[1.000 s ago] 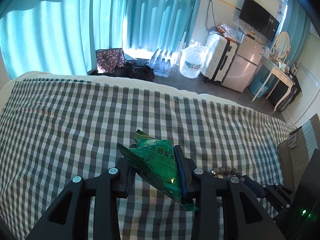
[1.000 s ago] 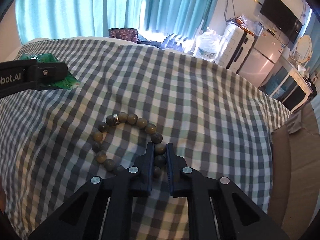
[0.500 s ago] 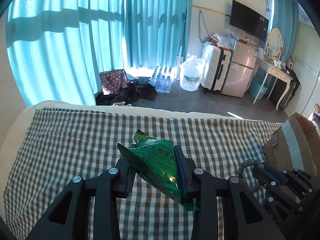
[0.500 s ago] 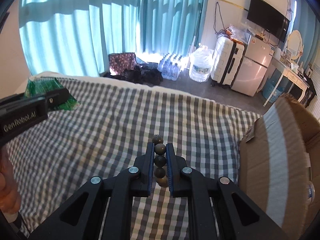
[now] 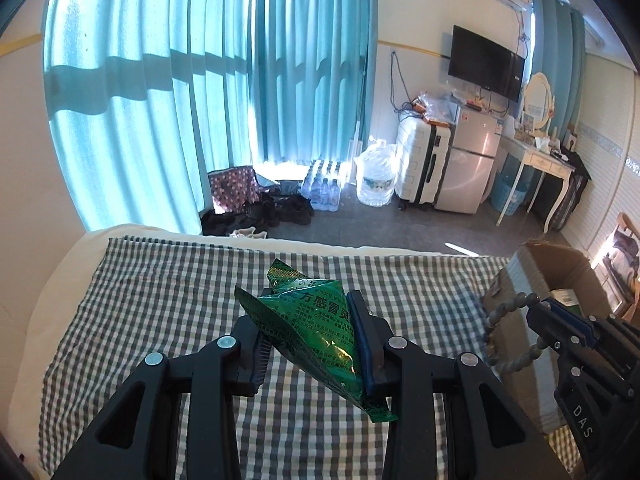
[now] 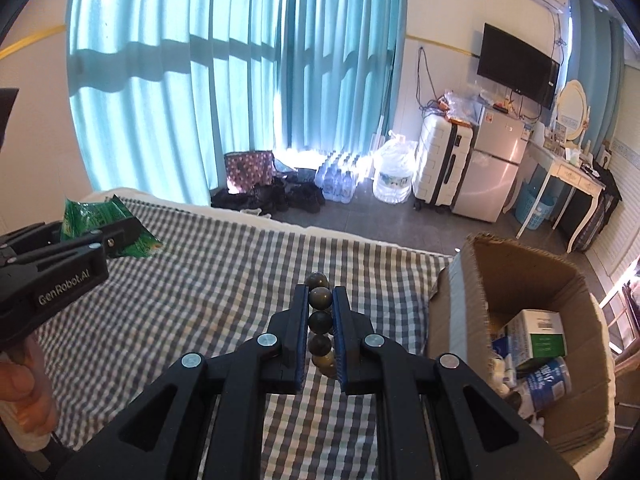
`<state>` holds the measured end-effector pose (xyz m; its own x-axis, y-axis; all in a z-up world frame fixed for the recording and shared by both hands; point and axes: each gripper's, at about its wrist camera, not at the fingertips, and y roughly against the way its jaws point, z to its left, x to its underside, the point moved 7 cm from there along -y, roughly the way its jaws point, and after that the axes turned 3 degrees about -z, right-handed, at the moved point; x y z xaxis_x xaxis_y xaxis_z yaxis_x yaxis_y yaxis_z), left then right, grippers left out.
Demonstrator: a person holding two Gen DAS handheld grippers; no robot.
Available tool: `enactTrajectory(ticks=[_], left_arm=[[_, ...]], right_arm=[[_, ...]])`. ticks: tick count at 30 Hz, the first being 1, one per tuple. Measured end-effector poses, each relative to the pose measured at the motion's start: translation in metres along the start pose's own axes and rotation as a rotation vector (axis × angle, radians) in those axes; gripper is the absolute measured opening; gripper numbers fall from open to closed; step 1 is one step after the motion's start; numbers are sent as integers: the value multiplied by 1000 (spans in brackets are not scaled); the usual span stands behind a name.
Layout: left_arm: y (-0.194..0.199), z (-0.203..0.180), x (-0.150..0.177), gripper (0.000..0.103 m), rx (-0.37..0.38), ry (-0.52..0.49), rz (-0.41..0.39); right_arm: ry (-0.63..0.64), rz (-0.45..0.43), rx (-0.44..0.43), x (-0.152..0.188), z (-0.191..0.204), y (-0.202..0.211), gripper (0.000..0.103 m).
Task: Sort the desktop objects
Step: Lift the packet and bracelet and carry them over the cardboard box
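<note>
Checked bed now lower under us: left gripper clamps packet, right gripper clamps bracelet, both lifted; box nearer, drop likely next.

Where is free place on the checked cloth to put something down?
The checked cloth lies bare from its far edge to the cardboard box. The box is crowded: a white-green carton and a can lie inside.

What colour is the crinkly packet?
Shiny green with printed writing; the packet shows best in the left wrist view.
</note>
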<state>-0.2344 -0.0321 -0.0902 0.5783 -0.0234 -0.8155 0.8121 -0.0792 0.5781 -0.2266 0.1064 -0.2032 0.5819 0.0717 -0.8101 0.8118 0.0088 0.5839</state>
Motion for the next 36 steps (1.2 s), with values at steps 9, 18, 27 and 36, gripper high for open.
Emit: enactTrajectory(ticks=[9,18,27,36], left_arm=[[60,-5,-12,36,14,-26,-60],[101,-14,-18,36,21,-41,-106],[116,-41,-21,36,45,-64,-123],[117,-84,-23,36,90,-100,-120]], right_arm=[[11,-97,7,-21,10,77,11],[1,-146,-2,-29,6,129,11],[-10,-168,8,-27,-7,153,11],[-44,-175,47,-23,-43,164,11]])
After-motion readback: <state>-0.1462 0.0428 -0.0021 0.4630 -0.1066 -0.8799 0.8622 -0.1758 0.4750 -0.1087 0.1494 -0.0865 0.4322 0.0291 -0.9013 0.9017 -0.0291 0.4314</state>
